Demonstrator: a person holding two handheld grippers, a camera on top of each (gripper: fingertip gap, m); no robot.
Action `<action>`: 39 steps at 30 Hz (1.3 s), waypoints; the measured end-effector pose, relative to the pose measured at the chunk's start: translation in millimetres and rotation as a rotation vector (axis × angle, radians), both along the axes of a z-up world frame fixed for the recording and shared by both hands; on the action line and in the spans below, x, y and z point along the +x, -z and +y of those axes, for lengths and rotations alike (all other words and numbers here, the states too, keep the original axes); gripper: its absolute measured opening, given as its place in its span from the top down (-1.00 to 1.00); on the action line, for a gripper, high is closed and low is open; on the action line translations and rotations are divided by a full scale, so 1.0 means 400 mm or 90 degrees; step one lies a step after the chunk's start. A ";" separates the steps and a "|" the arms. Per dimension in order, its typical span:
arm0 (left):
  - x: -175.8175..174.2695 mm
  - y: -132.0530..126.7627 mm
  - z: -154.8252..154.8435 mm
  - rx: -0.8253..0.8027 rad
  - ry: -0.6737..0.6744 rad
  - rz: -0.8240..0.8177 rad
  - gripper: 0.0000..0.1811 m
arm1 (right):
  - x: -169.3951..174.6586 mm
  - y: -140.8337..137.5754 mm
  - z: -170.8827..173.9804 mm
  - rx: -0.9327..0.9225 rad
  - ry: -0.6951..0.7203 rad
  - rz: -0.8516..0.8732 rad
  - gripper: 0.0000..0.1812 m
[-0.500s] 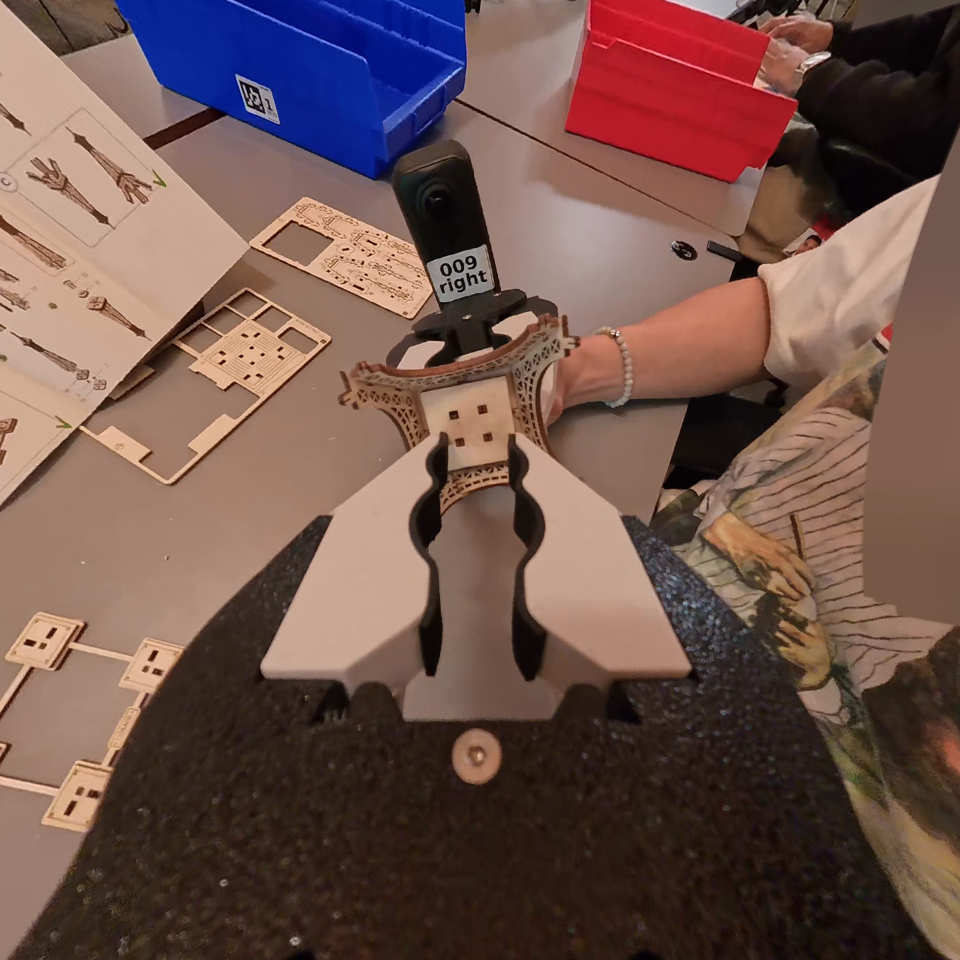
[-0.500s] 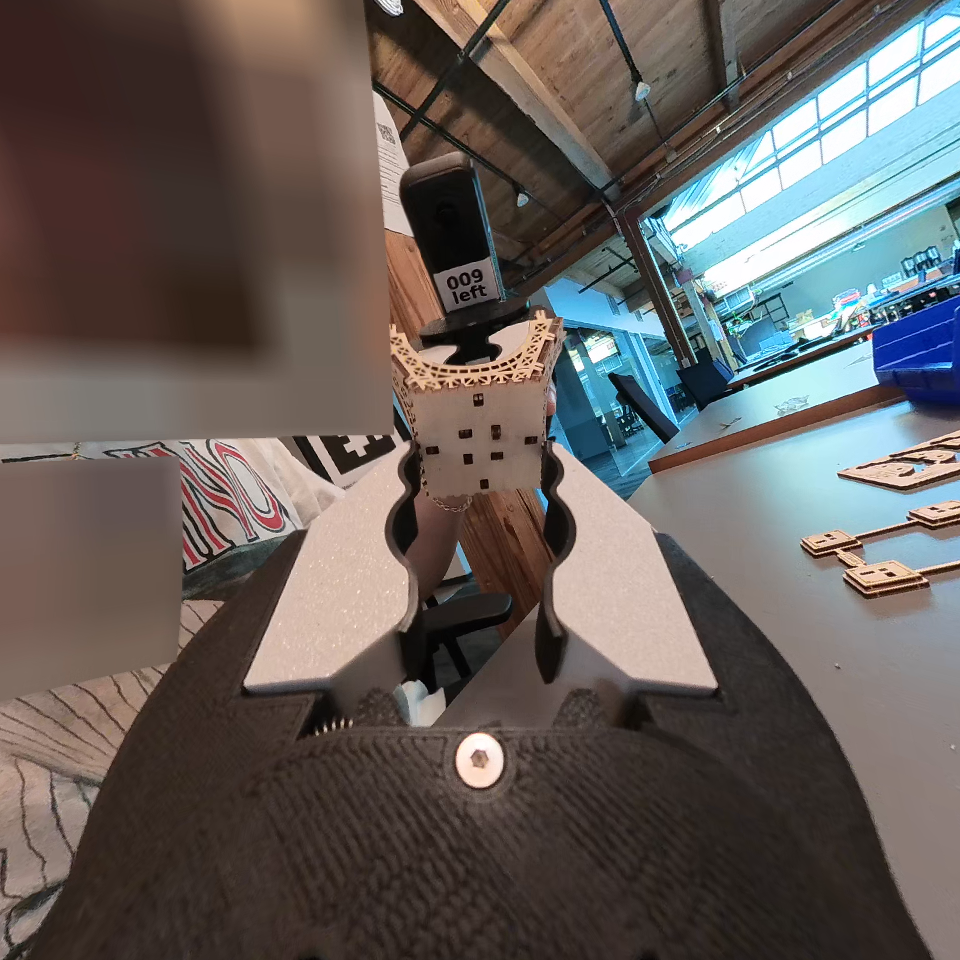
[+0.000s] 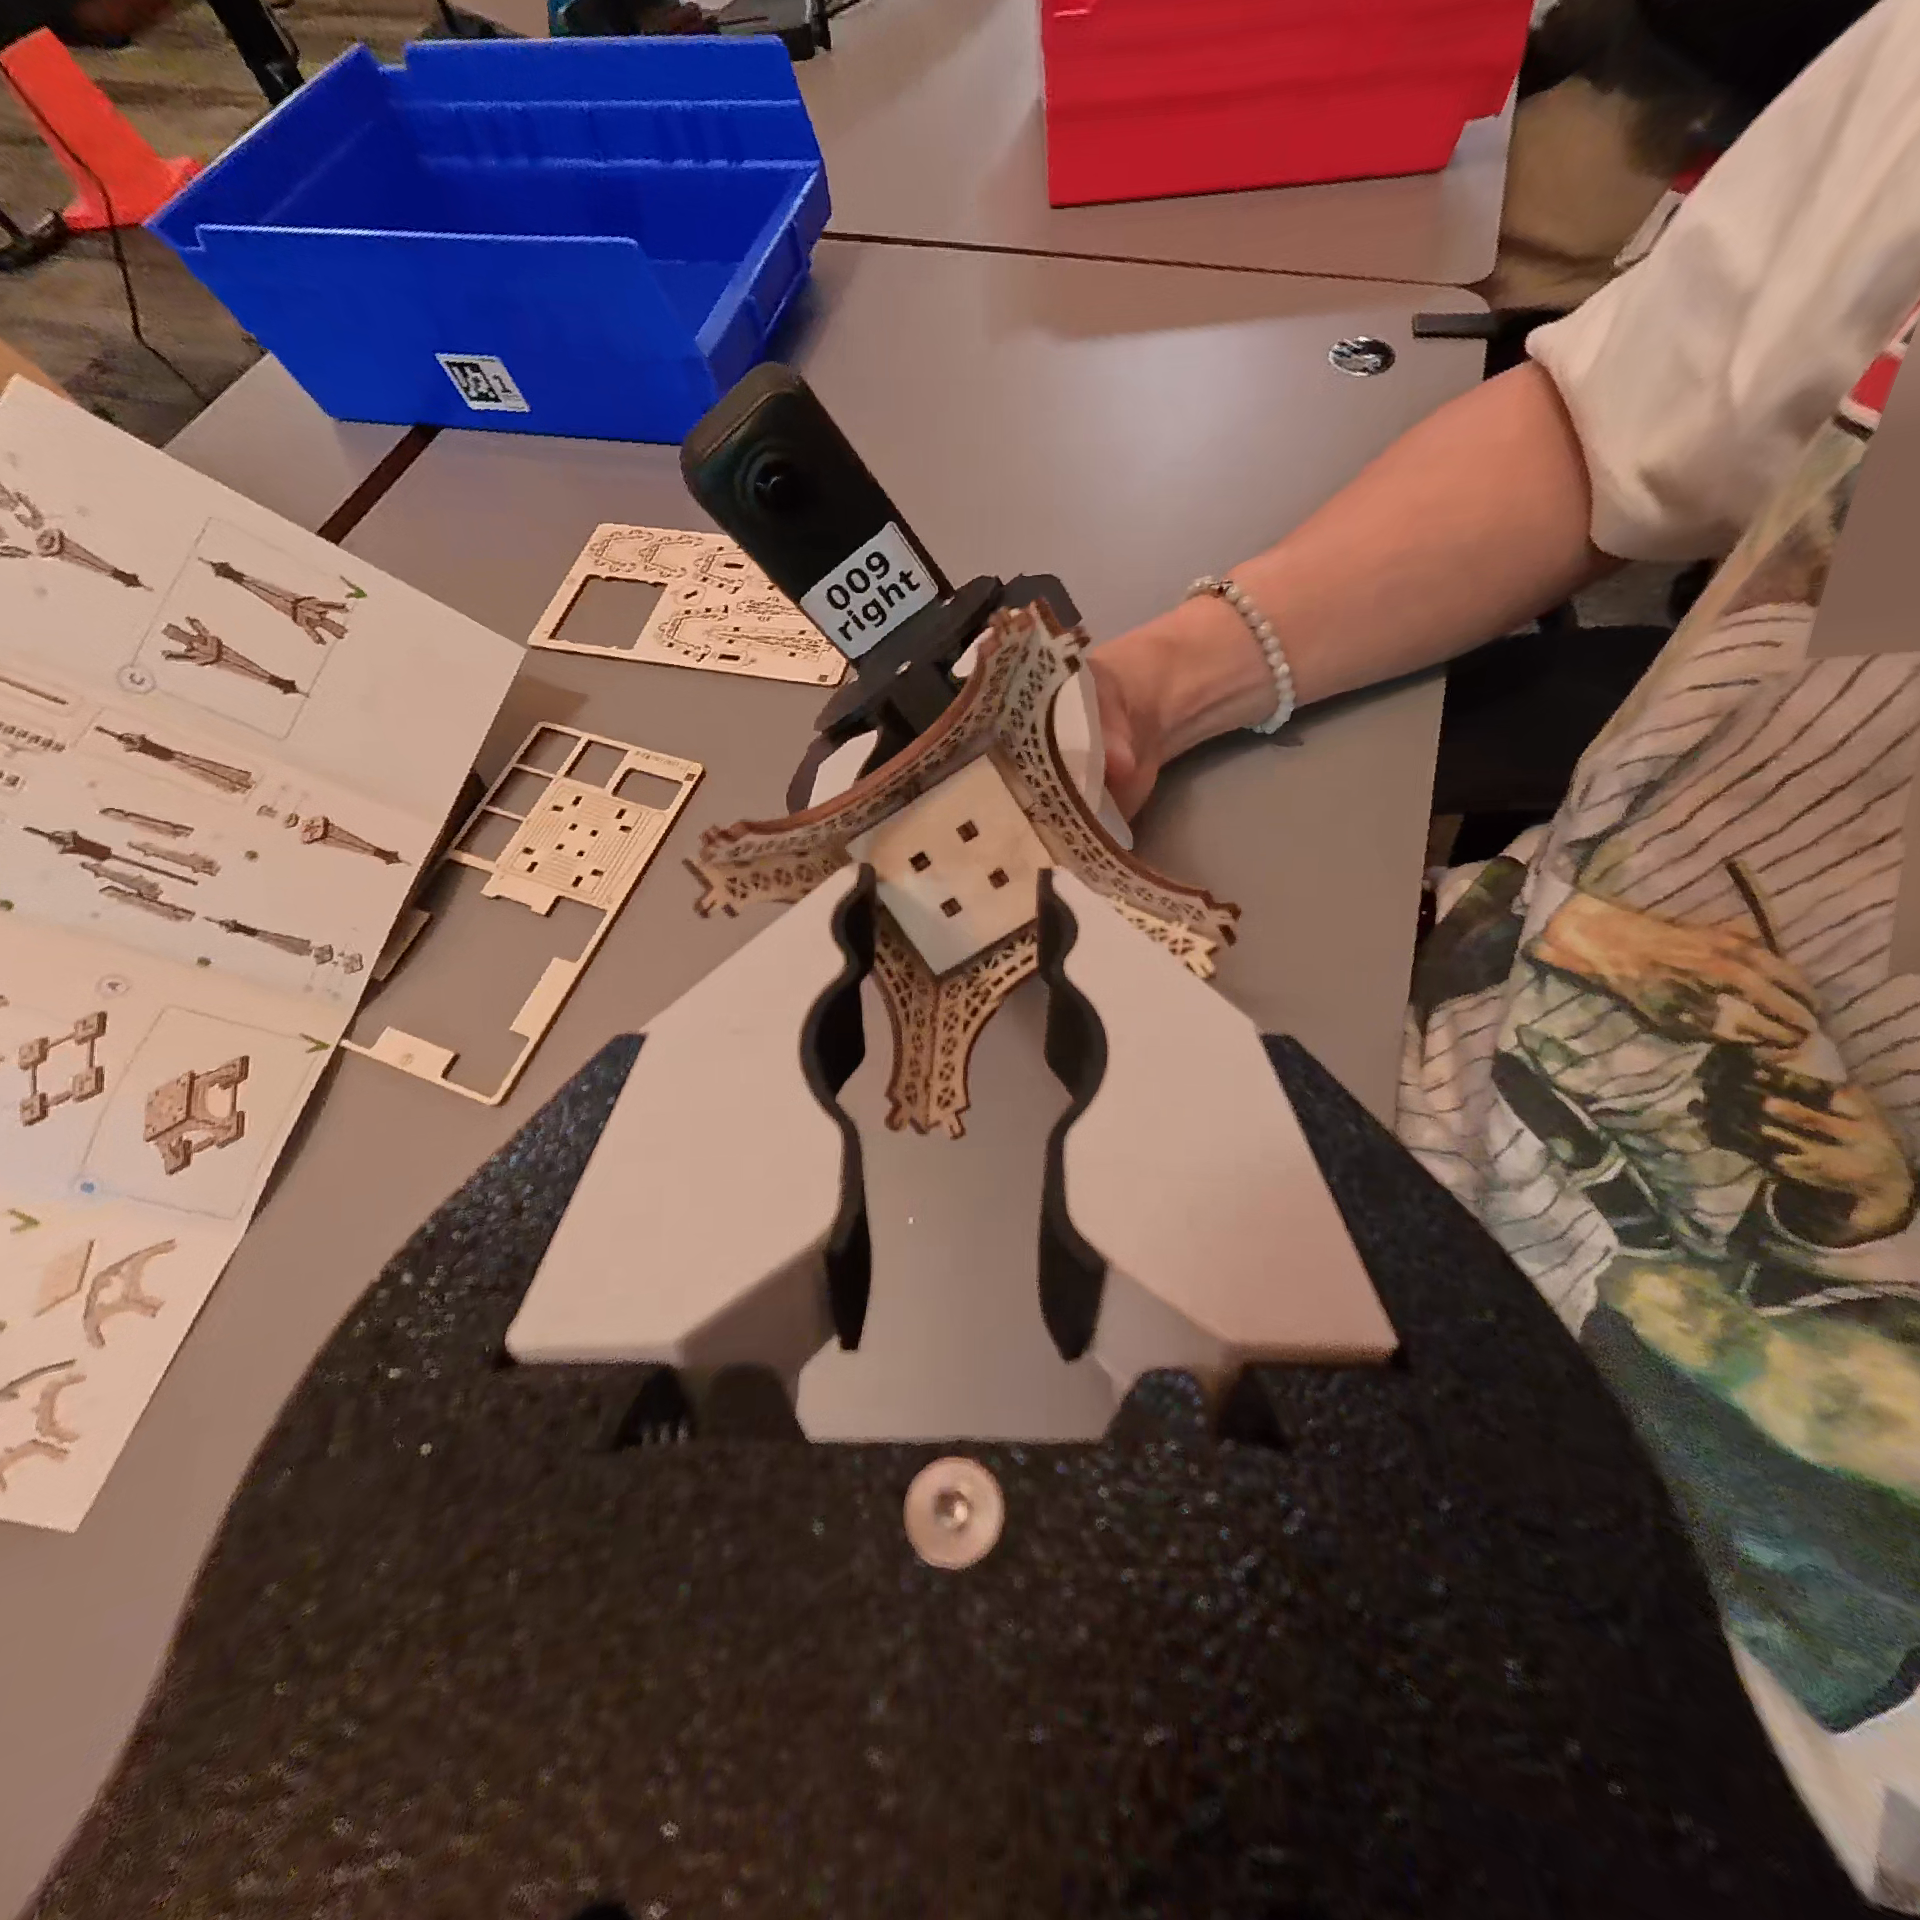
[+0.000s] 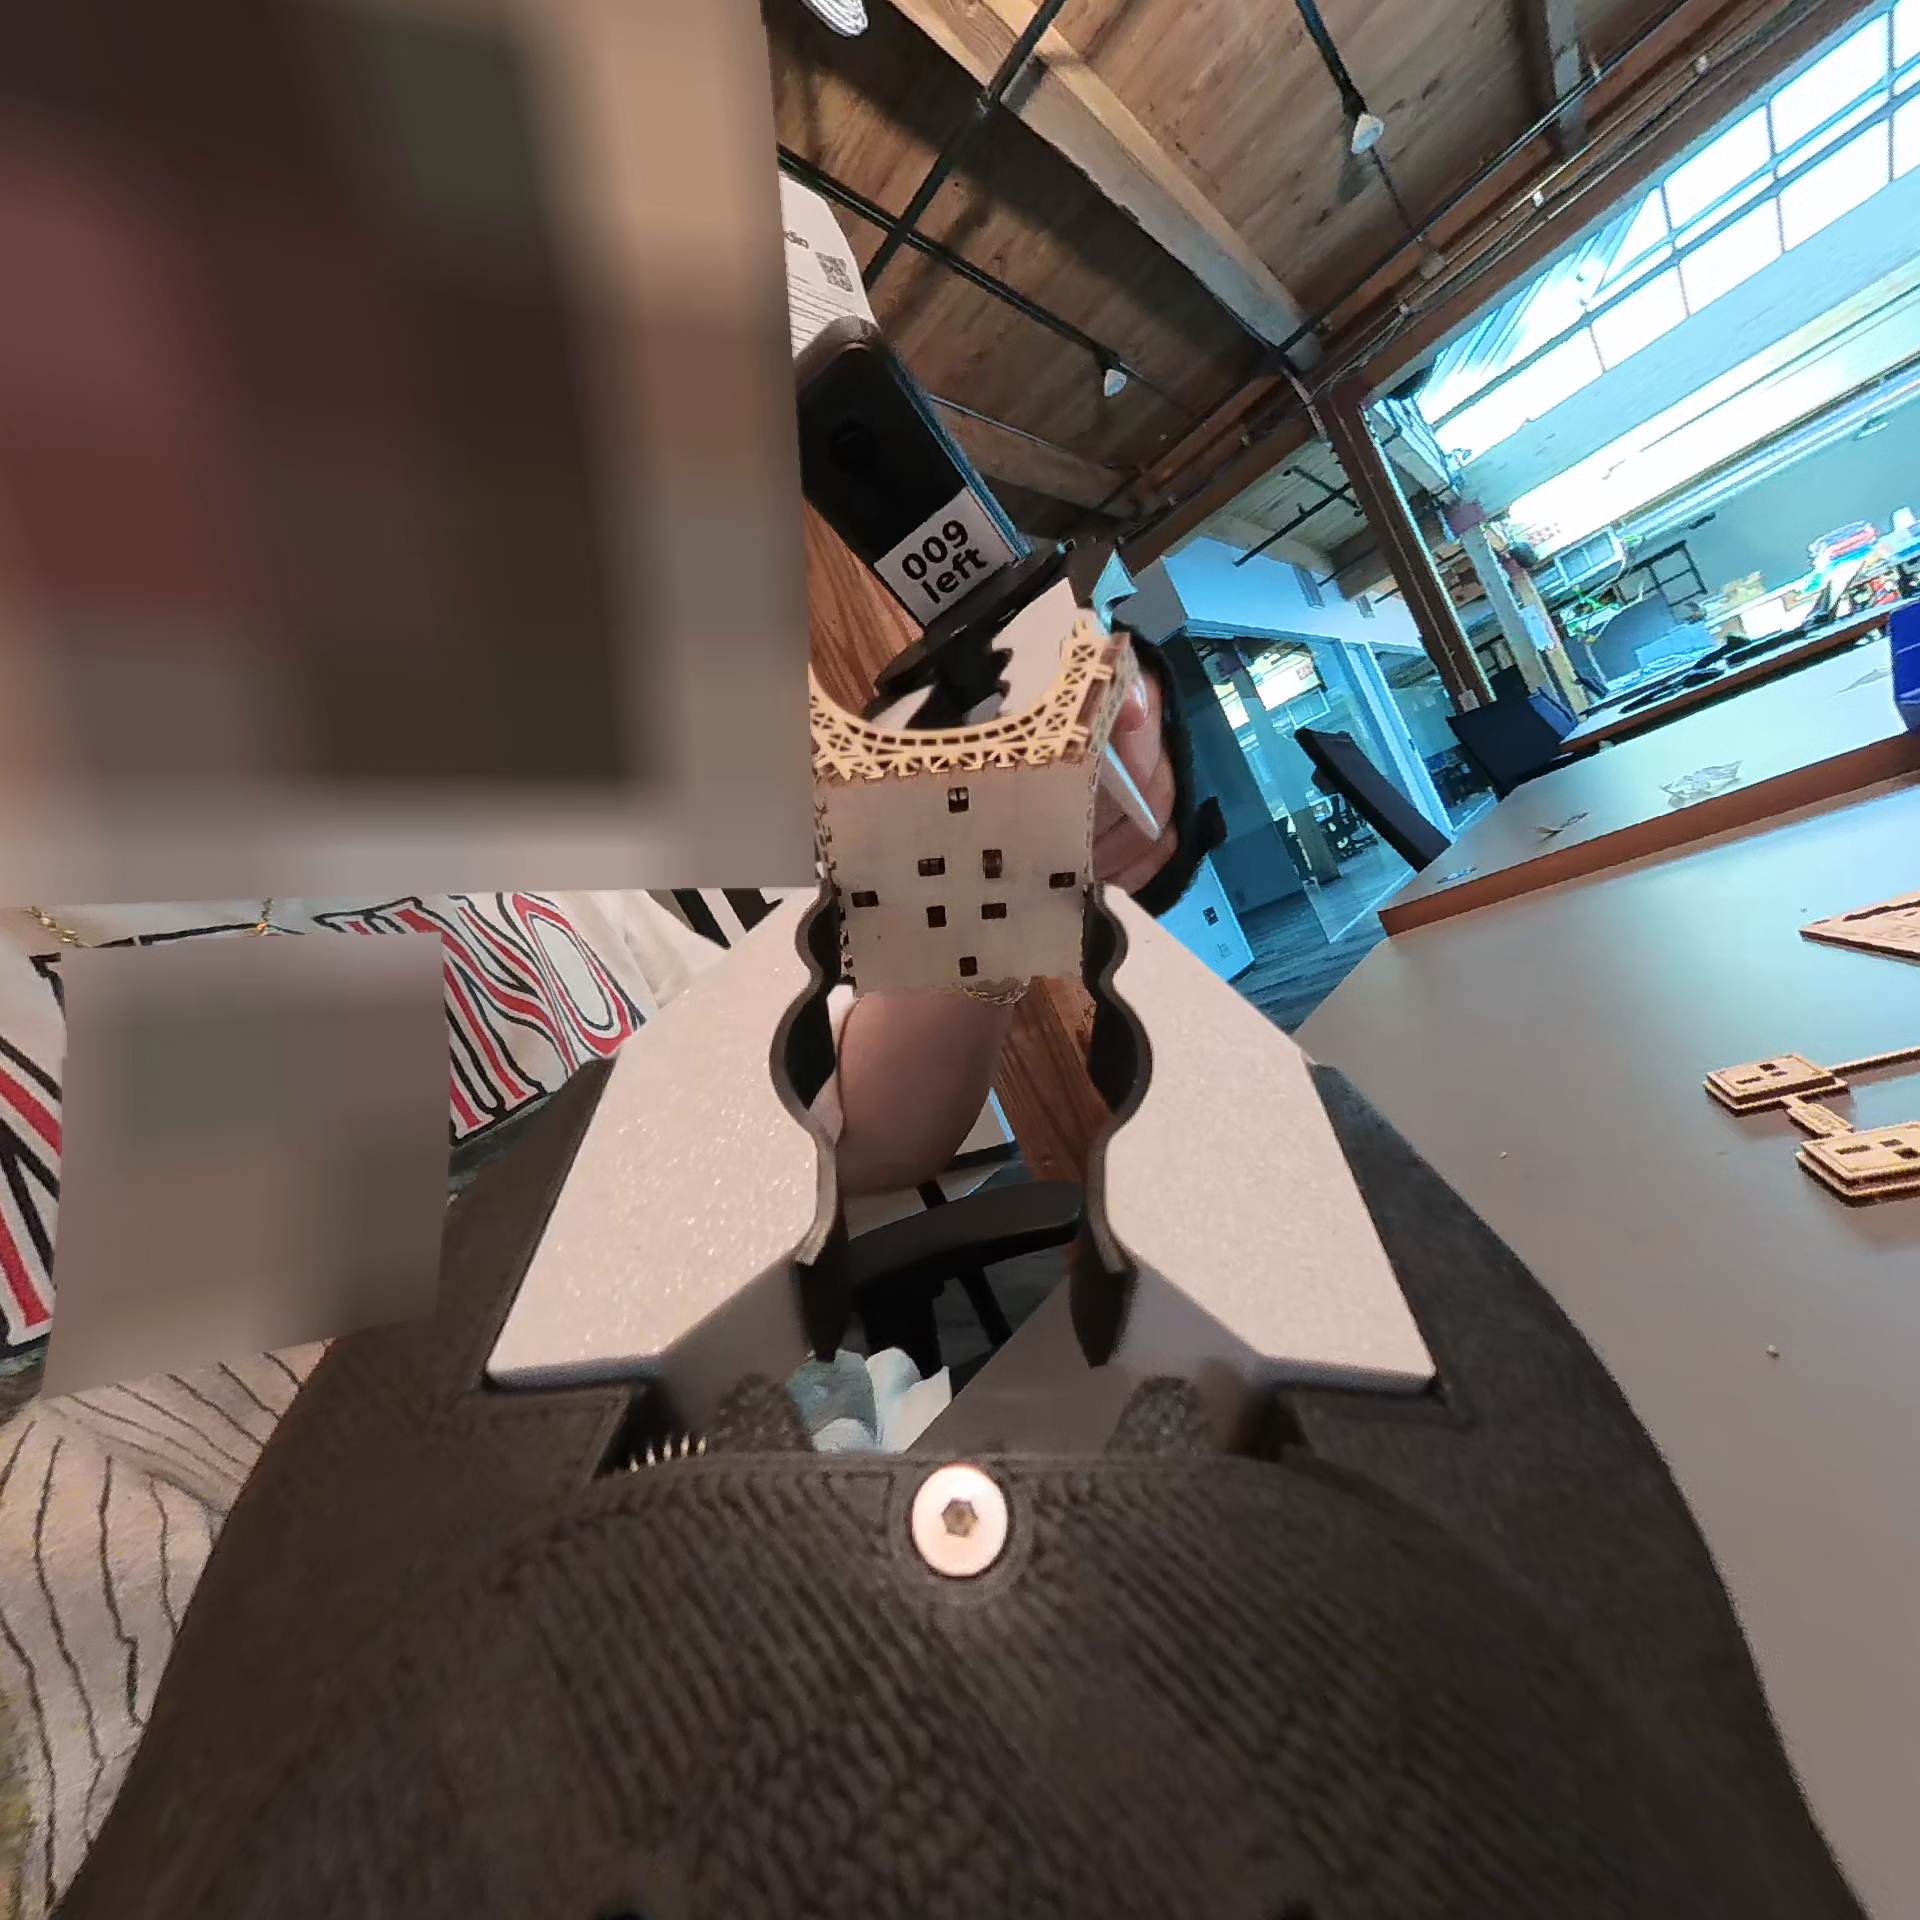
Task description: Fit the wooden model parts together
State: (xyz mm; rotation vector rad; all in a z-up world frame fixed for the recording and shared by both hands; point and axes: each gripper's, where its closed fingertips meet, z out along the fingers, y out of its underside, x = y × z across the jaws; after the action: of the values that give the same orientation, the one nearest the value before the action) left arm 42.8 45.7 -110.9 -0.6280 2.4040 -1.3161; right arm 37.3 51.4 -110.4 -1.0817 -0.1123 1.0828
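The left gripper is clamped on the wooden tower base, its grey fingers pinching the plain block in the middle, while the right gripper is closed on the same block from the opposite side, so the piece hangs in the air between the two tools, above the near right part of the grey table and touching nothing on it. The base is thin laser-cut plywood: a small box with square slots in its faces and four curved lattice legs splaying out from its corners. It should be very light and fairly stiff at the box, yet the legs look fragile, since their fretwork is fine and would likely snap if squeezed or levered. The solid box walls therefore seem the right place to take hold, as both tools do, with the legs left free. Bare wood against smooth fingers may slip if the piece is twisted hard. Farther out, toward the table's left edge, lie an emptied part sheet and another sheet with parts in it behind, beside an open instruction booklet. A blue bin and a red bin stand at the far edge. A chain of small square frames rests on the table in the right wrist view.
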 end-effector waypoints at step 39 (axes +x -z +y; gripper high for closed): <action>0.041 -0.011 -0.016 0.005 0.005 -0.152 0.71 | 0.046 -0.010 -0.004 0.008 -0.001 0.081 0.50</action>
State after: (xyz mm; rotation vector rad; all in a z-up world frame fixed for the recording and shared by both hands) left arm 59.4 39.3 -106.6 -0.4322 2.2202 -1.3041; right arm 55.8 49.7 -106.6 -0.9994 -0.0184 1.1480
